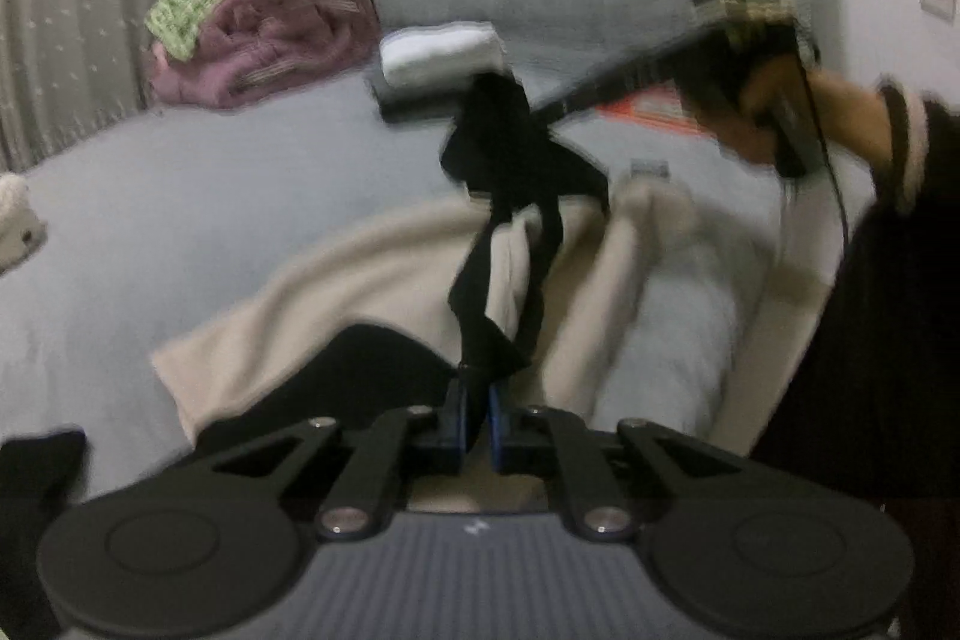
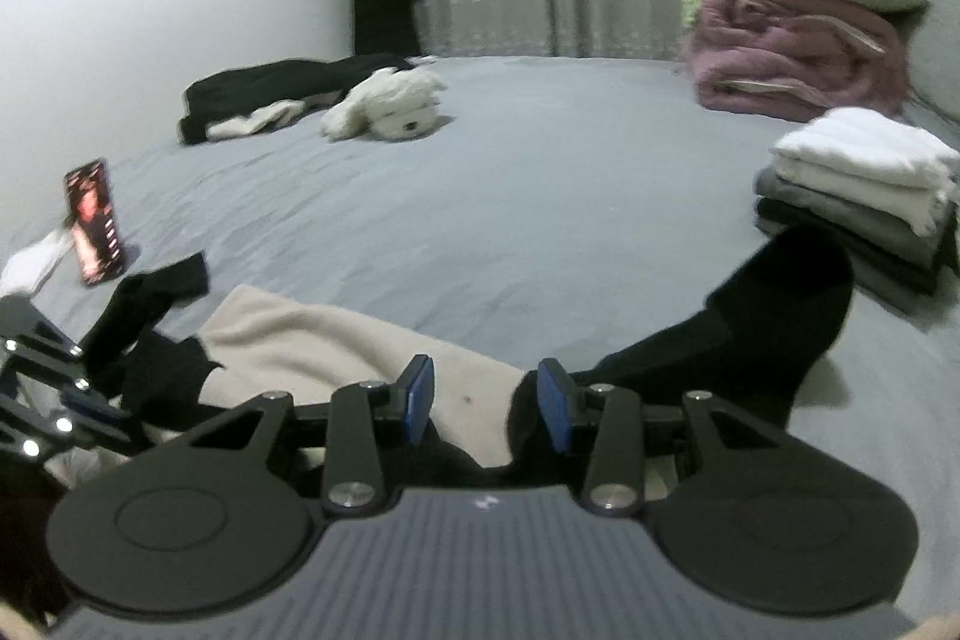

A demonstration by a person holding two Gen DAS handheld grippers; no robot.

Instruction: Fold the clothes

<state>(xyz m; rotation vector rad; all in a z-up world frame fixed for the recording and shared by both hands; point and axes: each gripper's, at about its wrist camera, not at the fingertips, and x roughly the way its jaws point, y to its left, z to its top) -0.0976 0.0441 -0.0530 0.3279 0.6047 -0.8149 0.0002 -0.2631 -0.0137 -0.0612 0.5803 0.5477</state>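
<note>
My left gripper [image 1: 477, 400] is shut on a thin black garment [image 1: 510, 196] that stretches up and away from it over a cream garment [image 1: 372, 274] on the grey bed. The right gripper shows in the left wrist view [image 1: 540, 112] at the far end of the black garment; whether it touches the cloth is blurred. In the right wrist view my right gripper [image 2: 486, 403] is open, with black cloth [image 2: 756, 316] lying beside its right finger and the cream garment [image 2: 336, 340] under it. The left gripper [image 2: 90, 400] appears at the left edge, holding black cloth.
A folded stack of white, grey and black clothes [image 2: 864, 184] sits at the right. A pink blanket pile with green cloth [image 2: 798, 34] is behind it. A white plush toy [image 2: 390, 103], dark clothes [image 2: 264, 91] and a phone [image 2: 96, 220] lie at the left.
</note>
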